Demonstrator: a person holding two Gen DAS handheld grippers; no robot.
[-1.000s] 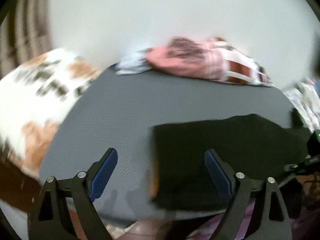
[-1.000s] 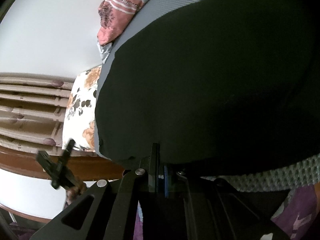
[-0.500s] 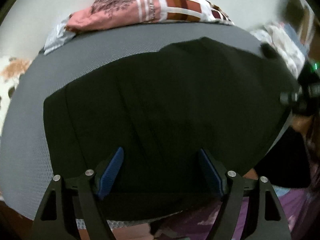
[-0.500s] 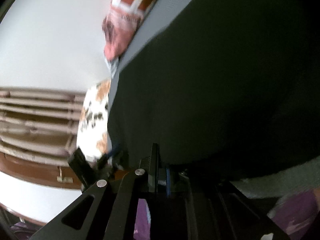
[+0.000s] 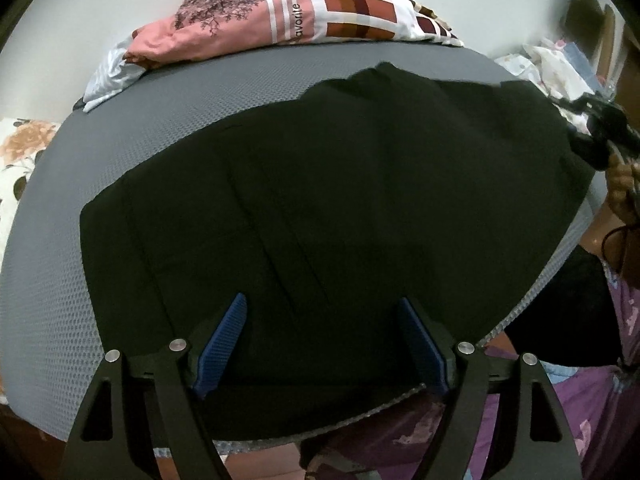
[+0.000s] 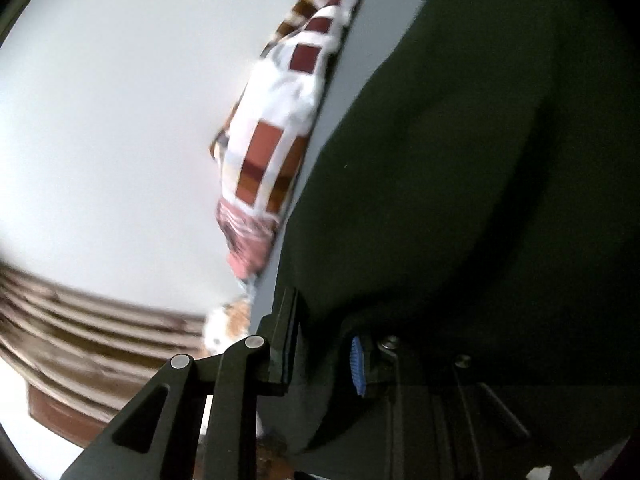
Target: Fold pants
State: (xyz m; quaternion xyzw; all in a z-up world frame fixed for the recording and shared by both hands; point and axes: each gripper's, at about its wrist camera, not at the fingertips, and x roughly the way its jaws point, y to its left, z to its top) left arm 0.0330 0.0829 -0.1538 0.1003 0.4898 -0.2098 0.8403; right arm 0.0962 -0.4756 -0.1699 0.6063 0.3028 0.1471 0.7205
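Here the black pants [image 5: 340, 184] lie spread flat across the grey bed [image 5: 48, 264]. The left gripper [image 5: 320, 320] hovers over their near edge, spread wide. The right gripper [image 6: 320, 344] is clamped on a bunched fold of the pants, fabric filling its view.

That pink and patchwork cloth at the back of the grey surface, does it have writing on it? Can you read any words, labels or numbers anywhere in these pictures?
"avorite": black letters running sideways along the white stripes of the pink and patchwork cloth; an earlier letter may be hidden in a fold.
No writing shows on the black pants.
In the right wrist view the cloth is too blurred to read.
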